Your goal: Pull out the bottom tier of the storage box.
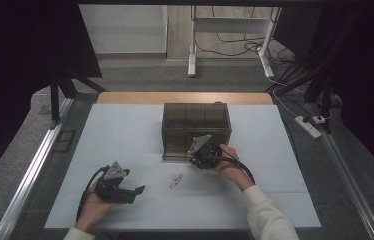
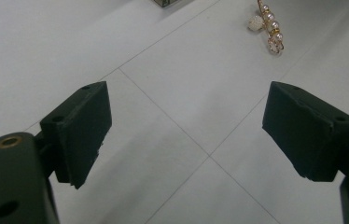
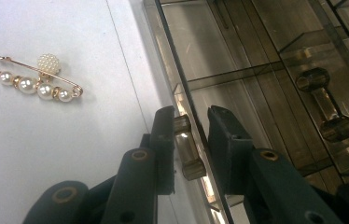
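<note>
Black jaws of my right gripper (image 3: 189, 140) stand around the small knob-like handle (image 3: 186, 148) on the front of the smoky transparent drawer box (image 1: 196, 131).

From the right gripper view I see the one jaw touching the handle, but I cannot tell if the other pad presses it; a narrow gap seems to be there. Gripper arms cut off the lower end of the handle. A second handle (image 3: 327, 112) shows through the tinted wall, blurred by reflections. My left gripper (image 2: 186, 133) has its jaws wide apart with nothing between, low over the white table (image 1: 125, 130). On the table near the box lies a gold pearl brooch pin (image 3: 32, 79), between the two grippers.
</note>
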The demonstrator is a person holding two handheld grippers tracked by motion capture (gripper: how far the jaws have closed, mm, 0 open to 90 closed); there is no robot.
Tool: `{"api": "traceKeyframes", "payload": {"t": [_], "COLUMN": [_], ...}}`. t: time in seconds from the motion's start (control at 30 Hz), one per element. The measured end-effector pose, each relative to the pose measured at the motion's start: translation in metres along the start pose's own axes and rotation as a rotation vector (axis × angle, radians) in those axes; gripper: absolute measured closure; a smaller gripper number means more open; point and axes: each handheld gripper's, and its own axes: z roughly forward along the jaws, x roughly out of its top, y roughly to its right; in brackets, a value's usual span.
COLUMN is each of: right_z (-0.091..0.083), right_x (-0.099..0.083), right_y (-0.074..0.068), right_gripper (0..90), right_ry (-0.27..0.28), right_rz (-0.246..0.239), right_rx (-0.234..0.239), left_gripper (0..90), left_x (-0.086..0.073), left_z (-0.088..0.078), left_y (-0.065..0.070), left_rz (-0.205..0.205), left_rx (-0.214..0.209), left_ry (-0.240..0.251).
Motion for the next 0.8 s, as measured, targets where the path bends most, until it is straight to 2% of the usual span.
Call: {"api": "traceKeyframes", "payload": {"t": [0.8], "right_z": [-0.0035], "right_x": [-0.0027], "right_y": [-0.0013], "right_gripper": [80.0], "right_ry": [0.020], "right_rz": [0.011], "right_rx": [0.024], "left_gripper": [15.6], "left_x": [-0.0008], "left_z": [0.0004], "left_y": [-0.0004], "left_rz": [0.003], "left_rx": [-0.001], "left_ry": [-0.008]}}
